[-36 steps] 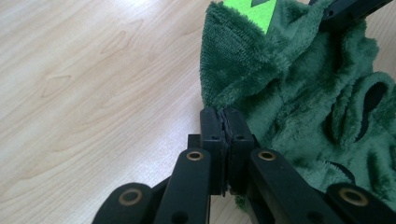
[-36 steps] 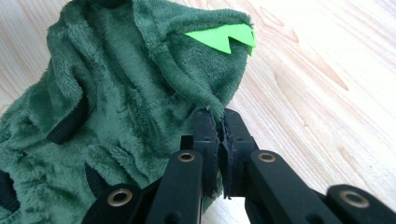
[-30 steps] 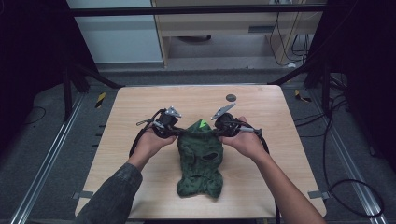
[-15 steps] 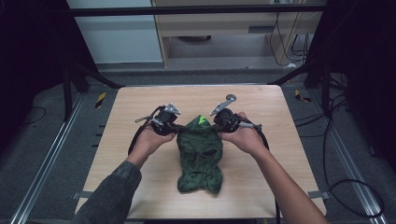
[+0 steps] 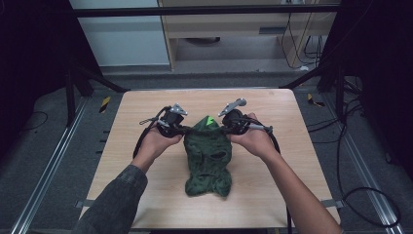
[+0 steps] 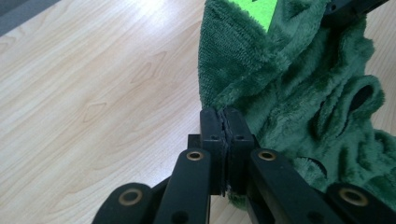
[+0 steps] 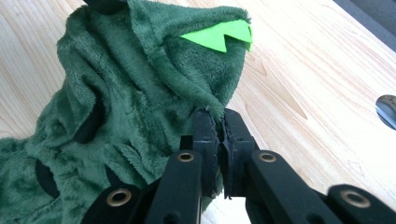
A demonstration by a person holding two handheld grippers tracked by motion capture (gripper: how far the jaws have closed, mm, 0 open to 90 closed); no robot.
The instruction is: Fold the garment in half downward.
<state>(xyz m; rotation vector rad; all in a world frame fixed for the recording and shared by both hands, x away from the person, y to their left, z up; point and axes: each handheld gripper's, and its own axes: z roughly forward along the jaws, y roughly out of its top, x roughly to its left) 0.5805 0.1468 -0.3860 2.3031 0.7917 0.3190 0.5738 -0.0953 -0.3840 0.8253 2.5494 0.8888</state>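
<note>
A dark green plush garment [image 5: 208, 156] with a bright green zigzag trim [image 5: 210, 121] lies lengthwise on the wooden table [image 5: 146, 107], its far end lifted. My left gripper [image 5: 183, 129] is shut on the garment's left edge near the hood; the fleece [image 6: 280, 84] is pinched between the jaws [image 6: 224, 119]. At the right edge my right gripper [image 5: 225, 128] is shut on the fleece [image 7: 140, 93] just below the zigzag trim [image 7: 219, 36], jaws [image 7: 219, 120] pressed together. The garment hangs stretched between the two grippers.
A small round dark disc [image 7: 387, 108] lies on the table at the far right in the right gripper view. Black frame posts [image 5: 336, 83] and cables [image 5: 370, 195] stand around the table. Bare wood lies to either side of the garment.
Both grippers have lifted the garment's far end a little and drawn closer together, so the hood end now stands up and the body looks narrower.
</note>
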